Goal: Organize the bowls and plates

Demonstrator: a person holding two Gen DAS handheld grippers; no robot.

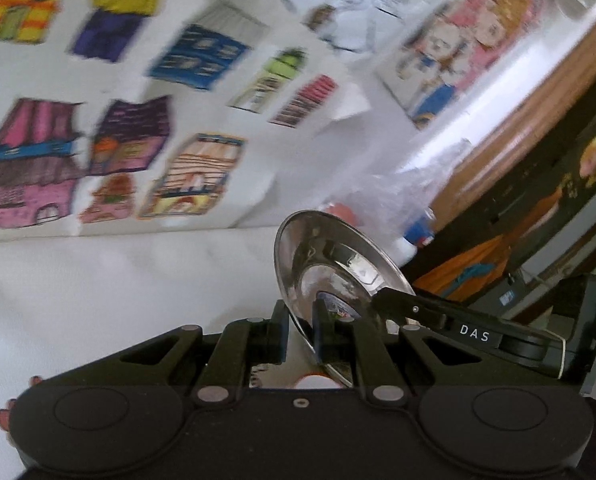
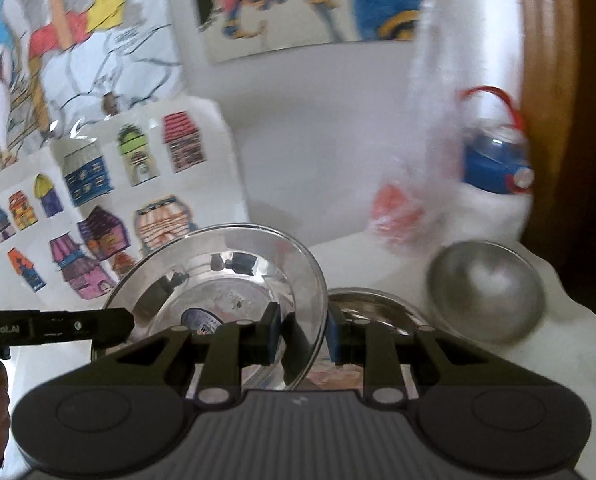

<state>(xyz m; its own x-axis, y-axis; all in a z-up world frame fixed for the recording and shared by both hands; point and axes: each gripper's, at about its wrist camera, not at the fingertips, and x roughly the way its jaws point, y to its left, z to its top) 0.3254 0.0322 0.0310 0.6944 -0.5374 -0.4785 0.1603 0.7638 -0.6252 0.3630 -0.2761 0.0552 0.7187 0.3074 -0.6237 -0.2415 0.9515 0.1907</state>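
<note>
Steel plate [image 2: 218, 276] hangs lifted off the white table [image 2: 377, 220], its rim pinched by the right gripper [image 2: 301, 336] and, at nine o'clock, the left gripper [image 2: 98, 326]. Two bowls [image 2: 485, 292] sit at two o'clock, nearer the right.

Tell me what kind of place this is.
Probably a home, perhaps a child's room or family dining corner. Coloured-in house drawings and cartoon pictures cover the white wall, and a steel plate and bowl share a white-covered table by a wooden door frame.
</note>
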